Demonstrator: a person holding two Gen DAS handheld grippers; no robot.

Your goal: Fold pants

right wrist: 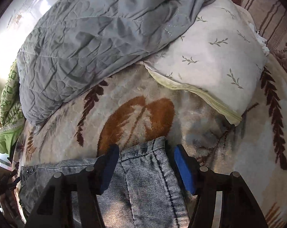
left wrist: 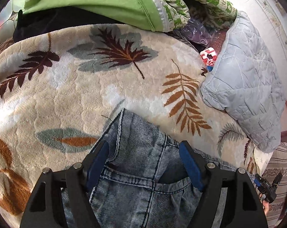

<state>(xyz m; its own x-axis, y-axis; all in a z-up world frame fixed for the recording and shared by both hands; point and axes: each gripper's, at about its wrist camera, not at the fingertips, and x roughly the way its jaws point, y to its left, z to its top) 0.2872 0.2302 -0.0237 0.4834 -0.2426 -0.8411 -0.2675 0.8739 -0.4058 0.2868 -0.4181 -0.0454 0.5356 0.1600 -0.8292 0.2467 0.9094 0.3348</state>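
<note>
Washed blue jeans [left wrist: 135, 171] lie on a cream fleece blanket [left wrist: 71, 98] with a leaf print. In the left wrist view my left gripper [left wrist: 144, 156] stands open over the waistband and a pocket, the denim lying slack between its blue pads [left wrist: 191, 167]. In the right wrist view another end of the jeans [right wrist: 143, 171] lies flat on the blanket [right wrist: 210, 133]. My right gripper [right wrist: 145, 159] is open around it, with a dark gap beside the right pad [right wrist: 183, 169]. The right gripper [left wrist: 267, 187] also shows small at the lower right edge of the left wrist view.
A grey-blue quilt [left wrist: 242, 87] [right wrist: 82, 43] is heaped beside the jeans. A white pillow with sprigs [right wrist: 215, 60] lies to the right. A green cover [left wrist: 97, 0] and dark clothes are piled at the far end, with a red packet [left wrist: 209, 57] nearby.
</note>
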